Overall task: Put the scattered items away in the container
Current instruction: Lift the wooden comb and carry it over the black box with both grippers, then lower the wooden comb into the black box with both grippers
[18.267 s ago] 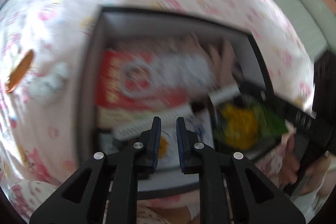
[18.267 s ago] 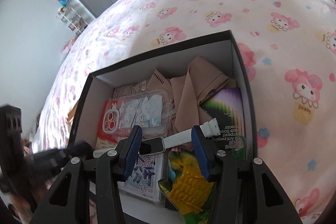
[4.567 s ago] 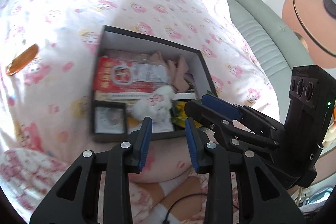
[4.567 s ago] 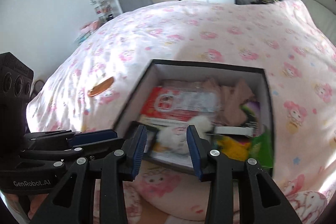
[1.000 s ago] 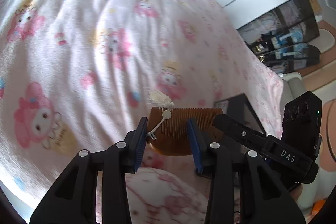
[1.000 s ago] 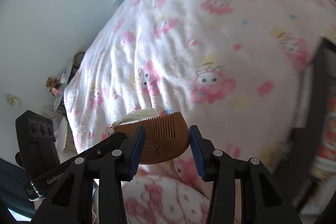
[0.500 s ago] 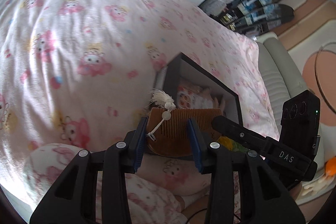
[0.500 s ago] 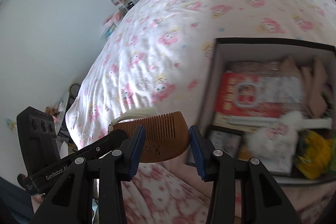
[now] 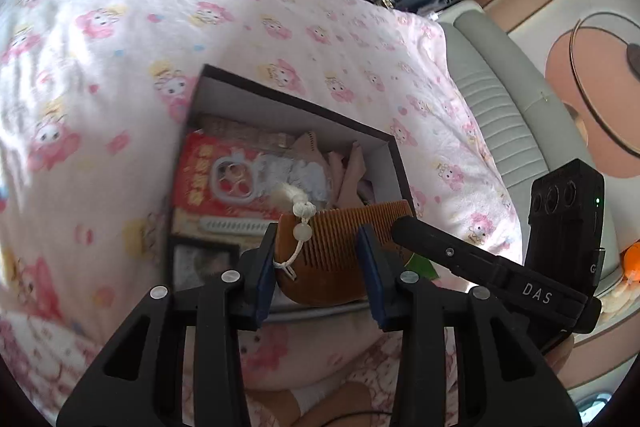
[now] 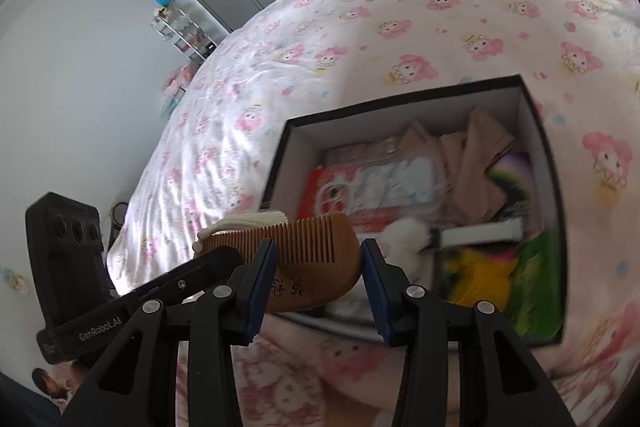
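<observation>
- Wooden comb [image 9: 336, 247] was clenched by both claws at once: the left claw [image 9: 318, 263] gripped one end, the right claw [image 10: 318, 275] the other.
- It hung in the air over the near edge of the black box [image 10: 540, 147] on the bed [image 10: 360, 27], its tassel [image 9: 286, 193] trailing at the left claw's end.
- Doing this well probably meant keeping the comb level, carrying it past the near wall, lowering it onto the packed contents, then releasing both together.
</observation>
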The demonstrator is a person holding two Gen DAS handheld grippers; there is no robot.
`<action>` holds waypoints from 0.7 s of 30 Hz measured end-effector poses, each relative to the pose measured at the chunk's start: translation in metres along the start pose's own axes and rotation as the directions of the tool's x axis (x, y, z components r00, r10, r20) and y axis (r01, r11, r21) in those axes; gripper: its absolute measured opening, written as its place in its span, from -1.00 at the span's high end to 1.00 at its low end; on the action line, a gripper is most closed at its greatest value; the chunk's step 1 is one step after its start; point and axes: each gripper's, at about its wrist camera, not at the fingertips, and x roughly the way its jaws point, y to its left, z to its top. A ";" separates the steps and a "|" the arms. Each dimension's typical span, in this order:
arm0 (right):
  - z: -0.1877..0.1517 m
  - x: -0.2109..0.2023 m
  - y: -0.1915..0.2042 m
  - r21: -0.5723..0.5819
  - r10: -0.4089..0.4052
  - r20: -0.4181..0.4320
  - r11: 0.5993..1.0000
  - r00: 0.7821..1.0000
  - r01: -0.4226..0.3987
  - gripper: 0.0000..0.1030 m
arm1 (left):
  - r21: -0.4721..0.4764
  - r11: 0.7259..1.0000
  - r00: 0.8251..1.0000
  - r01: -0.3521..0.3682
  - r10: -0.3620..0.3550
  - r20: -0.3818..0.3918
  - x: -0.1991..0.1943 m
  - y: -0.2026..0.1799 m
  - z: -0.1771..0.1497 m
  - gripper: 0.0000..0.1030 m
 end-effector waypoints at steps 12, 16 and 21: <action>0.063 0.031 -0.071 0.017 0.052 0.000 0.999 0.999 -0.052 0.23 | -0.010 1.000 0.995 -0.001 0.000 -0.096 0.087 -0.002 0.041 0.24; 0.052 0.048 -0.090 0.036 0.025 -0.051 0.999 0.998 -0.023 0.23 | -0.036 0.998 0.992 -0.050 0.045 -0.120 0.114 0.006 0.042 0.20; 0.047 0.057 -0.107 0.071 0.008 -0.090 0.997 0.996 -0.002 0.23 | -0.054 0.997 0.989 -0.059 0.051 -0.137 0.134 0.010 0.043 0.18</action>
